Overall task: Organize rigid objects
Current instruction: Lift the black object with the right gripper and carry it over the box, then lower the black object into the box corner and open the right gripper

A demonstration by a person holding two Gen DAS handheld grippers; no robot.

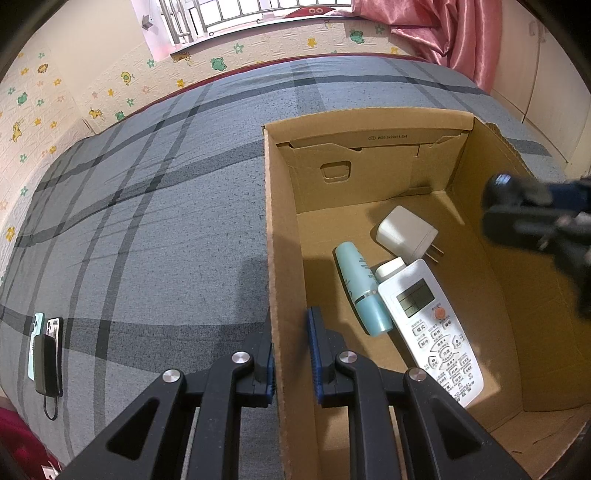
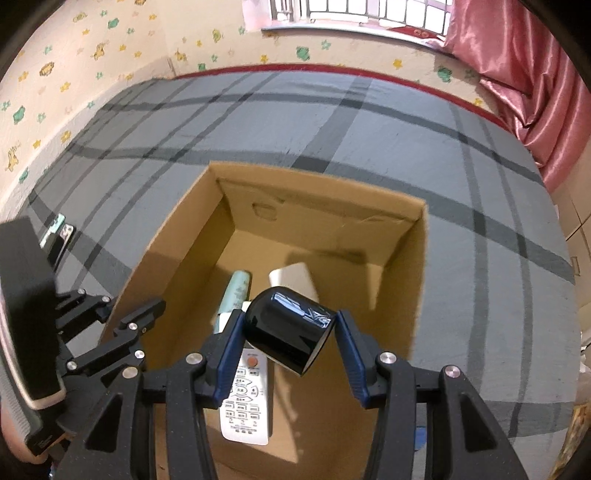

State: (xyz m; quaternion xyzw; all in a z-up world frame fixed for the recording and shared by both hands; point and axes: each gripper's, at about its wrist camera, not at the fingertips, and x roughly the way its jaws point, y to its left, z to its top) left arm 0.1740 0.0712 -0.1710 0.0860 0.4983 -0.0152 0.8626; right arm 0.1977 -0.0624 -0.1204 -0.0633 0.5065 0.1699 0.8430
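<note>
Daylight from the window [image 1: 258, 11]; soft shadows, fisheye-bent edges, dark corners, slight motion blur.

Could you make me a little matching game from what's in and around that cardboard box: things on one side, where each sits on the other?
Things:
1. black cup
2. white remote
3. phones
4. cardboard box wall

Places:
A. on the bedspread, outside the box
B. between the left fingers
C. between the right fingers, above the box
D. flat on the box floor

Pairs: 1-C, 2-D, 3-A, 4-B
</note>
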